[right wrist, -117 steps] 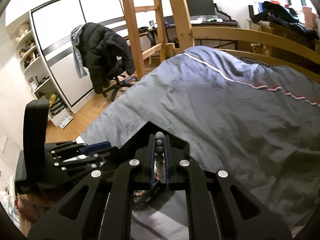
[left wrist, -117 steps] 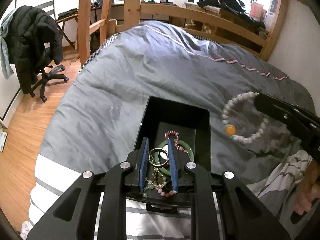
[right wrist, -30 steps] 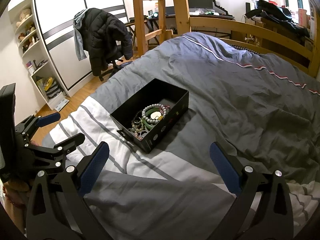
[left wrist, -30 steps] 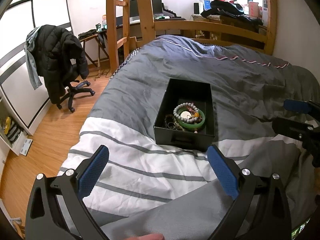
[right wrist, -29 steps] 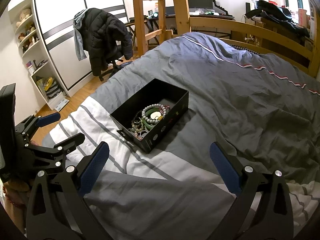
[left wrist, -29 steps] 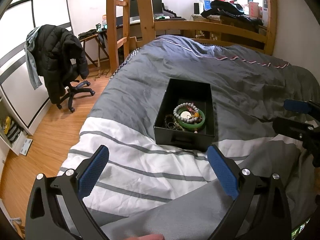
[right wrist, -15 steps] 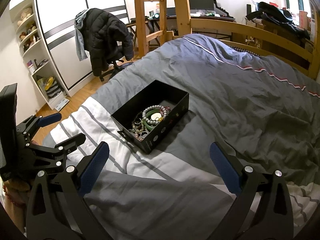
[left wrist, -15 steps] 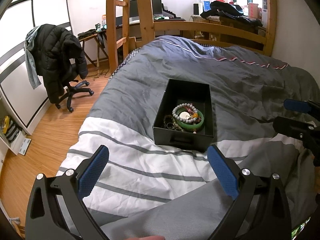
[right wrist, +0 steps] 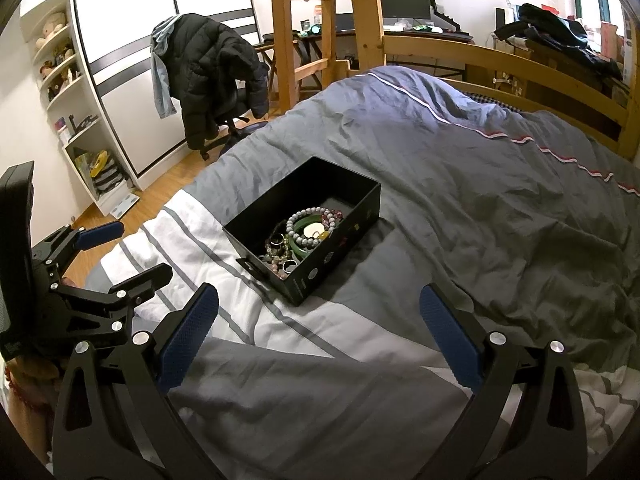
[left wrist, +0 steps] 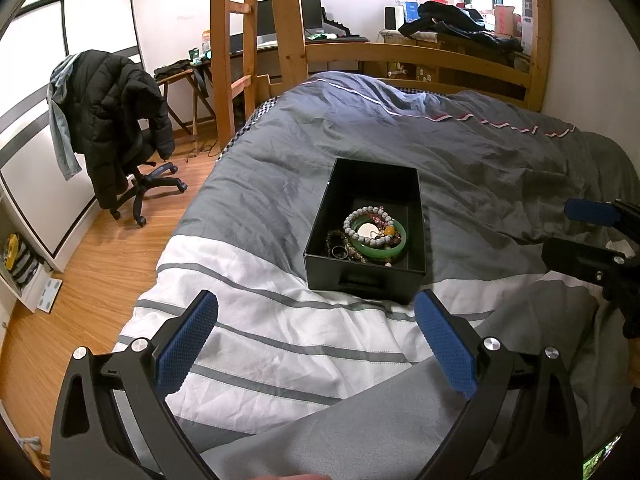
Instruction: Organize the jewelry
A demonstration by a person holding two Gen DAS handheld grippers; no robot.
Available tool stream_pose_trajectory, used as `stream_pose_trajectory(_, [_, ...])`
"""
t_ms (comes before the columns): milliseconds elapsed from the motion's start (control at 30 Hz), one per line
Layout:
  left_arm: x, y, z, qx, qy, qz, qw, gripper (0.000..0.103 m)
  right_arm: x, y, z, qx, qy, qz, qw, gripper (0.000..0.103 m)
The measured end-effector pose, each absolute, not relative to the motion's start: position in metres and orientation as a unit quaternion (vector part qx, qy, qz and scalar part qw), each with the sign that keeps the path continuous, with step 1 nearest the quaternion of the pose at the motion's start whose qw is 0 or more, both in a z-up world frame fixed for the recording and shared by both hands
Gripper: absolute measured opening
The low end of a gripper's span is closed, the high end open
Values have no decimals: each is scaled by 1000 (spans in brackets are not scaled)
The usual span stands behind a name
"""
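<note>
Looking along the left wrist view: the left gripper (left wrist: 316,344) has its blue-padded jaws spread wide, holding nothing, low over the white-and-grey striped part of the duvet (left wrist: 256,320). The black rectangular open-top box (left wrist: 416,284) sits on the duvet just beyond the gripper, between the two pads as seen from here. Inside the box, toward its near end: a green bangle (left wrist: 394,250), a pale grey beaded bracelet (left wrist: 354,236) lying on the bangle, an orange bead (left wrist: 390,233), a small metal ring (left wrist: 339,253) at the near-left corner. The box's far half is bare. The right gripper (left wrist: 572,232) shows to the right of the box, apart from it, jaws parted.

Right wrist view: the right gripper (right wrist: 318,330) is likewise fully spread and empty, near side of the box (right wrist: 320,276). Box stands on the duvet (right wrist: 480,200), turned at an angle; bangle (right wrist: 298,250), beaded bracelet (right wrist: 294,224) and ring (right wrist: 290,267) are all inside. The left gripper (right wrist: 132,250) sits left of the box, apart, jaws parted.
</note>
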State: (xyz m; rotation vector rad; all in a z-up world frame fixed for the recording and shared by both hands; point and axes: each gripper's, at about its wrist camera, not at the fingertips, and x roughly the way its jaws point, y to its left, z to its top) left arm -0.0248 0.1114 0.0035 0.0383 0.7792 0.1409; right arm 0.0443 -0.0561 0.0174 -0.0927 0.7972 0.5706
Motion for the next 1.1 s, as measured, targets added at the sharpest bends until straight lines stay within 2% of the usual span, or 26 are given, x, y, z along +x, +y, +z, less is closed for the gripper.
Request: stream_pose_trajectory(1100, [-25, 115, 4, 23, 377, 75, 923, 97, 37, -51, 8, -62, 386, 286, 875, 99])
